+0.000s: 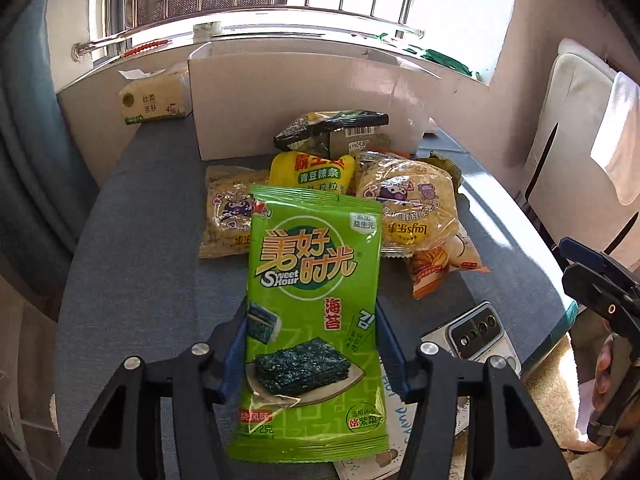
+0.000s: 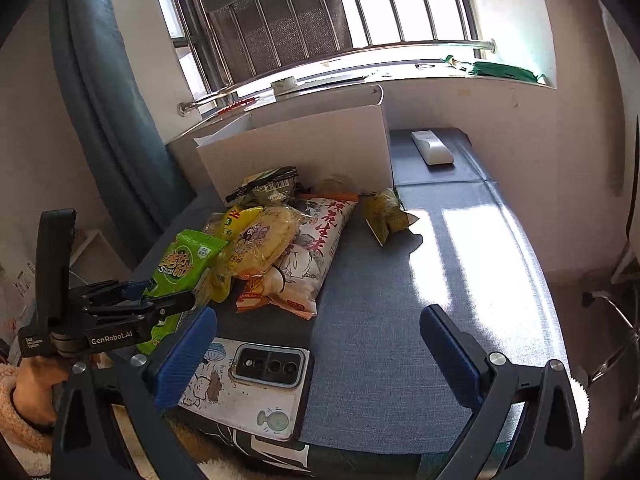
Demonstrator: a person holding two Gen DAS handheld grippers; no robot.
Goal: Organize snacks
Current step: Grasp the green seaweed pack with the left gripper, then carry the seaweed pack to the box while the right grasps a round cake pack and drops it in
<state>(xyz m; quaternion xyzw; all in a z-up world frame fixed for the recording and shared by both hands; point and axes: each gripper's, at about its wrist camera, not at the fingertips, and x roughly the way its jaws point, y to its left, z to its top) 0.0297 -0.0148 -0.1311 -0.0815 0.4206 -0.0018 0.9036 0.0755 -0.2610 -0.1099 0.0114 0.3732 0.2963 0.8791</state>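
Note:
My left gripper [image 1: 312, 344] is shut on a green seaweed snack packet [image 1: 312, 312] and holds it above the blue table; the packet also shows in the right wrist view [image 2: 184, 268]. Beyond it lies a pile of snacks: two yellow round-cake packs [image 1: 404, 200], a yellow-green pea pack [image 1: 312, 172], a dark-edged pack [image 1: 332, 124] and a big white peanut bag [image 2: 316, 248]. A white cardboard box [image 1: 304, 92] stands open behind the pile. My right gripper [image 2: 320, 344] is open and empty above the table's near side.
A phone [image 2: 264, 384] lies camera-up near the front edge. A tissue pack [image 1: 154, 100] sits left of the box. A small green packet [image 2: 386, 214] lies apart to the right. A white remote [image 2: 432, 146] lies at the far right by the wall.

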